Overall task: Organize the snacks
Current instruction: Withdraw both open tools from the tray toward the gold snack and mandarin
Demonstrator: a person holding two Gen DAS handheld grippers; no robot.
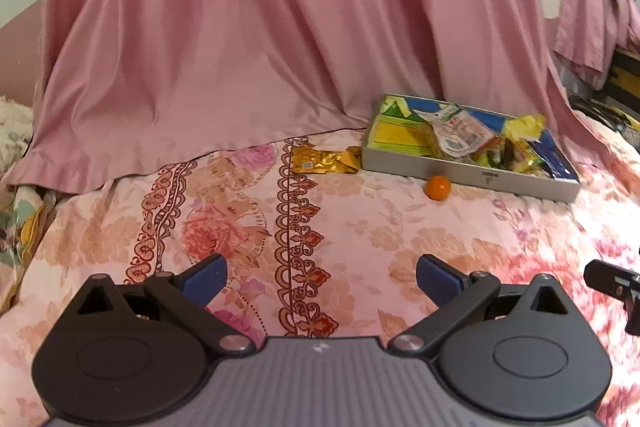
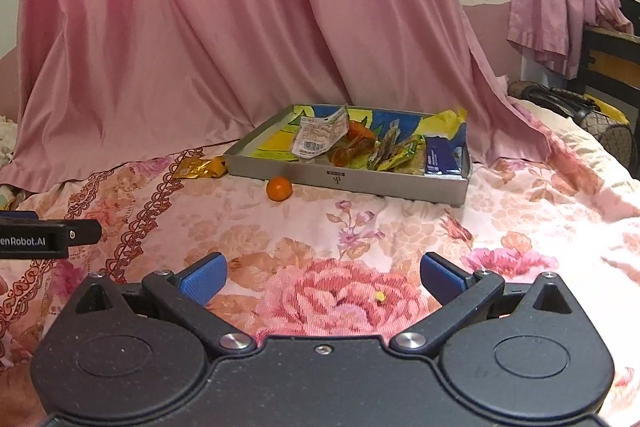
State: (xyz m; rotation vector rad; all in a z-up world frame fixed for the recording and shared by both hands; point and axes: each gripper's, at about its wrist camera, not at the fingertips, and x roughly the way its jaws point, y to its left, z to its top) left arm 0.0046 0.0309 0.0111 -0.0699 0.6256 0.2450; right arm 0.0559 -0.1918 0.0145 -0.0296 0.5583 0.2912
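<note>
A grey tray sits on the floral bedspread and holds several snack packets. A small orange fruit lies on the bed just in front of the tray. A gold packet lies left of the tray. My left gripper is open and empty, well short of the gold packet. My right gripper is open and empty, well short of the fruit. The left gripper's side shows at the left edge of the right wrist view.
A pink sheet hangs behind the bed and drapes onto it behind the tray. A dark bag lies at the far right. A small yellow crumb lies on the bedspread near my right gripper.
</note>
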